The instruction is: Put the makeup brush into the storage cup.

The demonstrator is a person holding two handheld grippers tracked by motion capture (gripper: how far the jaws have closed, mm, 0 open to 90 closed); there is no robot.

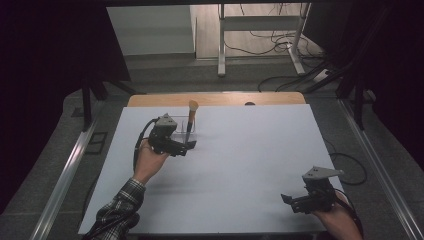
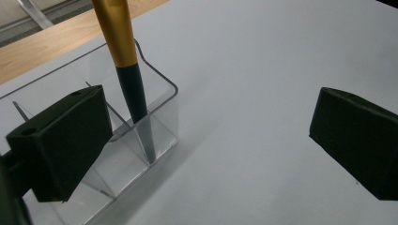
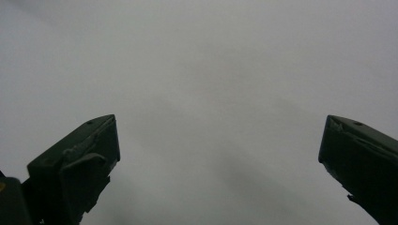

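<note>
A makeup brush (image 1: 190, 121) with a gold ferrule and dark handle (image 2: 133, 93) stands tilted in a clear plastic organizer box (image 1: 183, 131) at the far left of the white table. In the left gripper view the handle's tip rests in a corner compartment of the clear box (image 2: 162, 136). My left gripper (image 1: 186, 146) is open just in front of the box, one jaw beside the box wall, nothing held. My right gripper (image 1: 290, 201) is open near the table's front right corner, over bare white surface (image 3: 211, 93).
The white sheet (image 1: 240, 165) covers most of the table, with a wooden strip (image 1: 220, 98) along the far edge. Cables (image 1: 345, 165) trail off the right side. Metal rails (image 1: 65, 170) run down both sides of the table.
</note>
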